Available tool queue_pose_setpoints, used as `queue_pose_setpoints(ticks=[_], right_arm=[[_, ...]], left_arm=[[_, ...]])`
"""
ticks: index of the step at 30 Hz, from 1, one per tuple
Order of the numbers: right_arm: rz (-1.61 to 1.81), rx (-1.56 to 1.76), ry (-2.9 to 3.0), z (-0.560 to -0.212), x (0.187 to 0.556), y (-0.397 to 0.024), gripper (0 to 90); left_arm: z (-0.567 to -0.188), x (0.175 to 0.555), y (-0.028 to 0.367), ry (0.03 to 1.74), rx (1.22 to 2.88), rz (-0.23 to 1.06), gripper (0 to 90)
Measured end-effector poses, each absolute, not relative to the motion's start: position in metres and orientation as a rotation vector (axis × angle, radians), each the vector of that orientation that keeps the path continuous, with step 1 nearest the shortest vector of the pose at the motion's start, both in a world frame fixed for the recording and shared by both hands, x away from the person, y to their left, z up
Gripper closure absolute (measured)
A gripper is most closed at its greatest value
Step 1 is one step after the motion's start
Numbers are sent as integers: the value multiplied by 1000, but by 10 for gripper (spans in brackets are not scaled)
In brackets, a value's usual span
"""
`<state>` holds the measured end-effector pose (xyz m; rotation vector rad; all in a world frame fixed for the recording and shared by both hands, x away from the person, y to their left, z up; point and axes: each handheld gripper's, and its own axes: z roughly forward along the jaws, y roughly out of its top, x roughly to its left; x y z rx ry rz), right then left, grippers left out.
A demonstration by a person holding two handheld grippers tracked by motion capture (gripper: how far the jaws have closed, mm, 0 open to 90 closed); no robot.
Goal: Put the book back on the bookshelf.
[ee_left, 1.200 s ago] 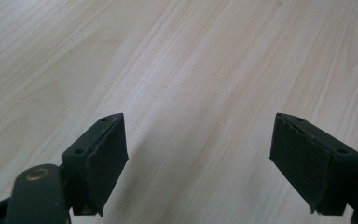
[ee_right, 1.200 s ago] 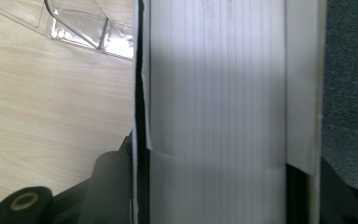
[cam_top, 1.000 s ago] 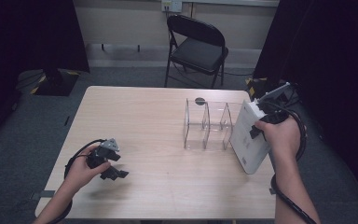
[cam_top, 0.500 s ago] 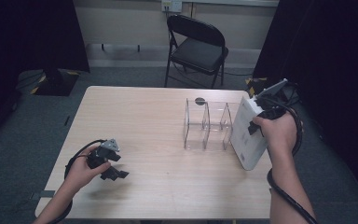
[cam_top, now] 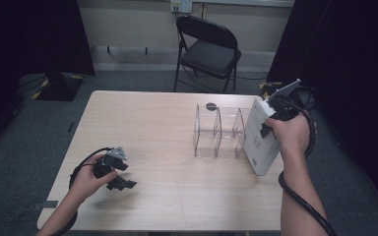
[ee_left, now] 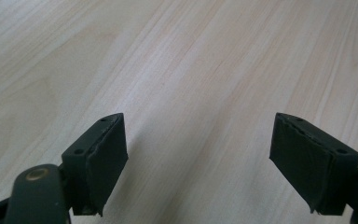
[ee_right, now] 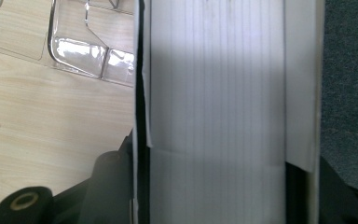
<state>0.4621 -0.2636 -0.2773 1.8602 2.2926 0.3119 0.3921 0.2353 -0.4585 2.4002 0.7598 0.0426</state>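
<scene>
No legible text, brand or nr anywhere. Dark marks on side of white box [cam_top: 262, 142] too small to read. Nothing printed on counter [cam_top: 167, 142].

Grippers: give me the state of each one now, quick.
Left gripper: open, nothing between its jaws, over the table.
Right gripper: shut on the white box.

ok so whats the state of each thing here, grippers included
white rectangular box: held tilted in the right gripper, lower end at the table's right edge
right gripper: shut on the box
left gripper: open, nothing between its jaws, low over the table
clear plastic divider rack: upright on the table, slots empty, just left of the box
light wooden table: bare around the left gripper
black folding chair: unfolded, unoccupied, behind the table
</scene>
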Motion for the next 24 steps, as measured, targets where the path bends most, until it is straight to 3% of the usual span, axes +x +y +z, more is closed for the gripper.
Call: queue_pose_setpoints(ticks=[24], right_arm=[[314, 1869, 2265, -282, 481, -254, 528]], left_arm=[[-465, 392, 234, 773, 2410, 27, 186]])
